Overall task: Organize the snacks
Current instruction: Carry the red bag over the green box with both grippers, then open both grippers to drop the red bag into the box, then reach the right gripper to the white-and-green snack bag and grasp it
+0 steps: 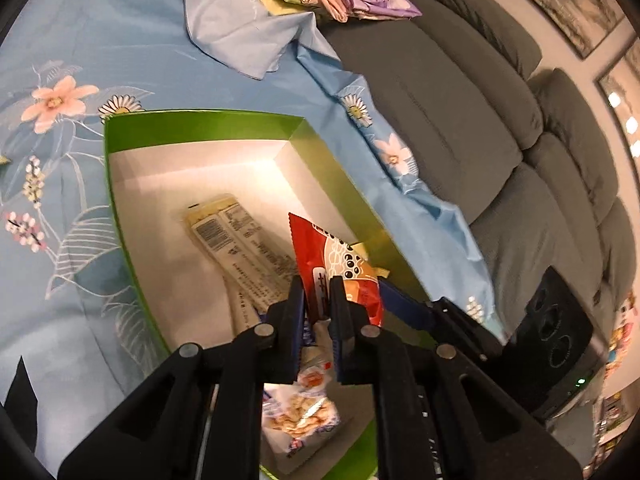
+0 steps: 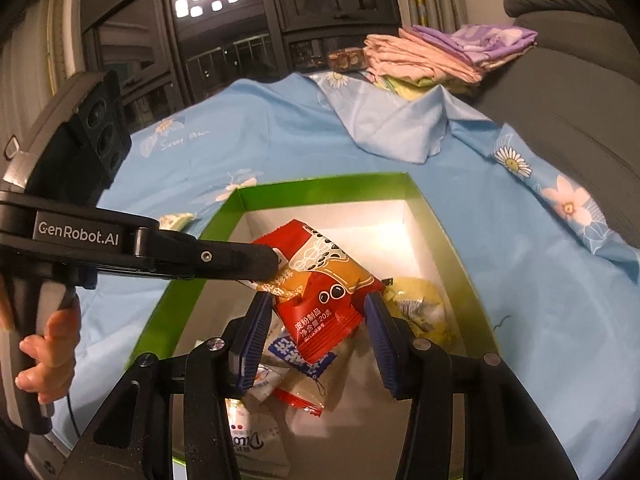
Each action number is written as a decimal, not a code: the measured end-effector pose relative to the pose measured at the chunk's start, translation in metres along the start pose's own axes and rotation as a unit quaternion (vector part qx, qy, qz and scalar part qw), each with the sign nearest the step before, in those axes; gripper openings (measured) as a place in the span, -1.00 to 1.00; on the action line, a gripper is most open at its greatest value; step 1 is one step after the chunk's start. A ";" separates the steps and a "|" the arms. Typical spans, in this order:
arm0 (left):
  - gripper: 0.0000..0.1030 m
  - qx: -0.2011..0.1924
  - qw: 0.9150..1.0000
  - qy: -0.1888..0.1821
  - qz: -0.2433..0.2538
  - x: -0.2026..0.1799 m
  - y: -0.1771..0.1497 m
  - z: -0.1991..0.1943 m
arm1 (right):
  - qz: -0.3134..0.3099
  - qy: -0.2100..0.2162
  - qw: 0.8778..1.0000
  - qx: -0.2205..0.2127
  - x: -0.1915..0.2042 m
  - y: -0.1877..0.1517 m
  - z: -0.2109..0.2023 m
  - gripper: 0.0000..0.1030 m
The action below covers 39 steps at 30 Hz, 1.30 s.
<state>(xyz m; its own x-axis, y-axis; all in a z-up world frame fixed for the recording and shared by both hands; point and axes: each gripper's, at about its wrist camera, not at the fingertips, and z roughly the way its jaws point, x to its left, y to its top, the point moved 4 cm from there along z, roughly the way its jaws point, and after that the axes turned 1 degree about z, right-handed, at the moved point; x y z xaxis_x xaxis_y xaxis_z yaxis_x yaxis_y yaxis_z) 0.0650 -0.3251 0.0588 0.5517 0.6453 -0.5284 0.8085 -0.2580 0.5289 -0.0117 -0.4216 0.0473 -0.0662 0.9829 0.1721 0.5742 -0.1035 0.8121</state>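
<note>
Red snack packet (image 2: pixel 320 300): suspended over the open green box (image 2: pixel 320 186), above the white interior, not yet resting on the floor of the box. Clamped at one end by the left tool (image 1: pixel 318 300), jaws narrow and pinched on the wrapper. Flanked by the blue pads of the right tool (image 2: pixel 316 330), jaws about half spread, one pad at each side edge of the packet; contact at either pad cannot be confirmed.

Orientation: long axis tilted, running from the pinched end by the left tool down toward the right wrist camera; free serrated end lowest in the right wrist view, printed face toward that camera. Seen from the left wrist, standing steeply on end beyond the fingertips.

Progress, judged: well under way. Already inside the box: cream bar packet (image 1: pixel 240 248) lying flat, biscuit packet (image 1: pixel 298 412), yellow-green packet (image 2: pixel 420 308) near the right wall, blue-and-white packet (image 2: pixel 298 354) beneath. Remaining: release of the red packet into the box. One small pale packet (image 2: pixel 176 221) outside on the floral blue sheet (image 2: pixel 280 140), just beside the box's left wall, likely still to be collected.
</note>
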 end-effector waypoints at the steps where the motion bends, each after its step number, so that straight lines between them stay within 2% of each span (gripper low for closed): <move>1: -0.77 -0.003 1.000 0.008 0.006 0.000 -0.001 0.000 | -0.003 -0.003 1.000 0.002 0.002 -0.001 0.001 -0.02; 4: -0.73 -0.005 1.000 0.018 0.013 0.002 -0.003 -0.002 | -0.008 -0.010 1.000 0.006 0.004 0.000 0.001 0.01; 7: -0.44 -0.011 0.999 0.035 0.004 0.005 -0.007 -0.012 | -0.009 -0.020 1.000 0.008 0.006 0.000 -0.002 0.07; 9: 0.41 -0.023 0.999 0.037 0.003 0.006 -0.010 -0.025 | -0.013 -0.023 1.000 0.007 0.008 0.001 -0.005 0.17; 11: 0.88 -0.063 0.997 0.029 -0.011 0.010 -0.015 -0.048 | -0.019 -0.025 0.999 0.009 0.013 0.001 -0.010 0.45; 12: 1.00 -0.080 0.996 0.023 -0.019 0.012 -0.016 -0.059 | -0.021 -0.027 0.999 0.009 0.016 0.001 -0.012 0.65; 14: 0.99 -0.112 0.993 0.006 -0.032 0.018 -0.022 -0.087 | -0.032 -0.029 0.999 0.007 0.026 0.001 -0.019 0.73; 16: 0.99 -0.126 0.991 0.013 -0.036 0.025 -0.030 -0.110 | -0.053 -0.032 0.998 0.007 0.043 0.002 -0.024 0.76; 18: 0.99 -0.140 0.989 0.040 -0.028 0.031 -0.039 -0.130 | -0.076 -0.039 0.996 0.007 0.060 0.003 -0.027 0.81; 22: 0.99 -0.171 0.977 0.129 -0.018 0.059 -0.076 -0.168 | -0.127 -0.029 0.991 0.009 0.105 0.005 -0.027 0.86; 24: 0.99 -0.174 0.973 0.144 -0.034 0.078 -0.100 -0.180 | -0.135 -0.020 0.990 0.015 0.128 0.006 -0.021 0.86; 27: 0.99 -0.171 0.974 0.137 -0.059 0.103 -0.127 -0.186 | -0.134 -0.017 0.991 0.016 0.155 0.006 -0.009 0.86; 30: 0.99 -0.173 0.964 0.187 -0.072 0.128 -0.150 -0.189 | -0.133 -0.001 0.991 0.019 0.184 0.006 0.008 0.86; 31: 0.99 -0.167 0.959 0.211 -0.085 0.139 -0.158 -0.188 | -0.128 -0.009 0.991 0.022 0.195 0.008 0.017 0.86; 32: 0.99 -0.161 0.957 0.219 -0.103 0.147 -0.163 -0.188 | -0.122 -0.015 0.992 0.023 0.202 0.009 0.022 0.86; 33: 0.99 -0.158 0.956 0.213 -0.127 0.155 -0.167 -0.190 | -0.114 -0.017 0.993 0.026 0.211 0.011 0.029 0.86; 34: 0.99 -0.167 0.956 0.180 -0.157 0.164 -0.173 -0.196 | -0.102 -0.009 0.994 0.028 0.224 0.013 0.038 0.86; 35: 0.99 -0.174 0.957 0.153 -0.174 0.168 -0.174 -0.200 | -0.093 0.000 0.995 0.029 0.234 0.014 0.042 0.86; 36: 0.99 -0.174 0.958 0.143 -0.176 0.170 -0.175 -0.203 | -0.083 0.014 0.996 0.033 0.245 0.015 0.049 0.86; 37: 0.99 -0.170 0.960 0.145 -0.170 0.170 -0.176 -0.205 | -0.084 0.028 0.995 0.052 0.260 0.016 0.060 0.86; 39: 0.99 -0.171 0.956 0.177 -0.161 0.172 -0.178 -0.212 | -0.105 0.028 0.992 0.069 0.279 0.015 0.073 0.86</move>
<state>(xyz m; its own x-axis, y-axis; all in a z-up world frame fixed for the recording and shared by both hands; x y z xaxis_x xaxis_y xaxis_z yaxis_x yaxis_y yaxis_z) -0.0274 -0.0160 0.0141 0.1324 0.8704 -0.4741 0.7771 0.2057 0.5948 0.0380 -0.1375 0.0663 -0.2402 0.9699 0.0412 0.6489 0.1288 0.7499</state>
